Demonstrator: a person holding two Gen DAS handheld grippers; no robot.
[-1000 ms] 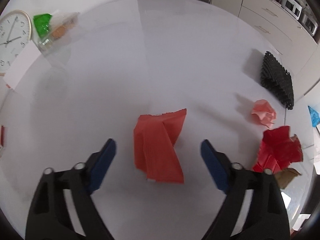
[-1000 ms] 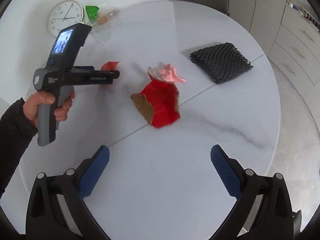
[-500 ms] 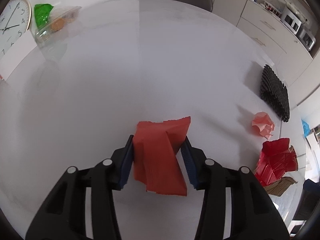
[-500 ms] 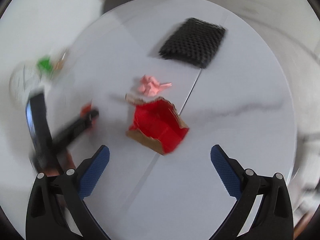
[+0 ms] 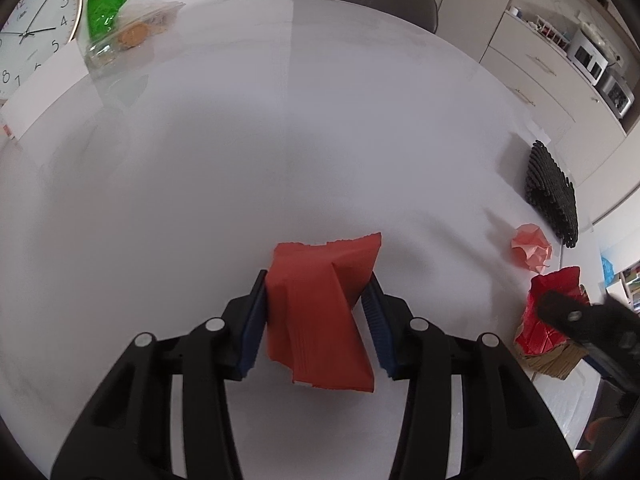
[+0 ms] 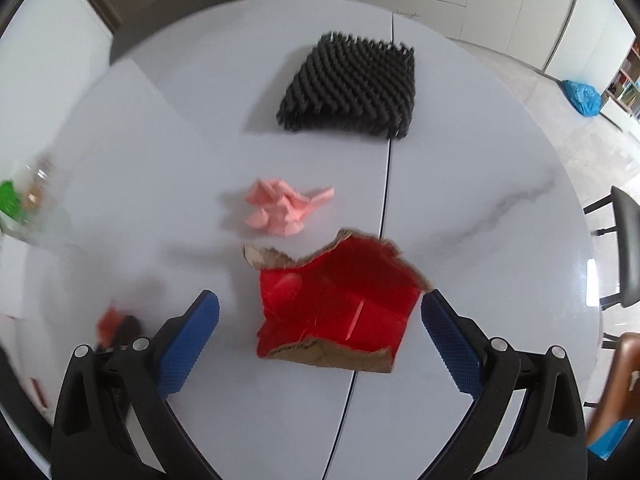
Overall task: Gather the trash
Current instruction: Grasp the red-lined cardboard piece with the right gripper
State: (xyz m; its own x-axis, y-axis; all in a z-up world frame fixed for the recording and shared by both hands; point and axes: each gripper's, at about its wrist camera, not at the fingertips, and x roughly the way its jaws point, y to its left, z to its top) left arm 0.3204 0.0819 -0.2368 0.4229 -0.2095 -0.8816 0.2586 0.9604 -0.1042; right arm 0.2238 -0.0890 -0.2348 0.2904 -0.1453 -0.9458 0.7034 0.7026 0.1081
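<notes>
Currently the round white marble table (image 6: 480, 168) and black ridged foam mat (image 6: 348, 88) are seen whole only from the right wrist. Torn red-lined cardboard piece (image 6: 340, 308) lies between the wide-open right gripper (image 6: 320, 336) pads, untouched. Folded orange-red paper (image 5: 320, 312) is clamped by the left gripper (image 5: 318, 320). Crumpled pink paper wad (image 6: 284, 208) lies near the cardboard.

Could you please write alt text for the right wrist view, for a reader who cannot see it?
The right gripper hangs open over a torn red cardboard piece lying on a white round table, one blue finger either side. Beyond it lie a crumpled pink paper and a black foam pad.
</notes>
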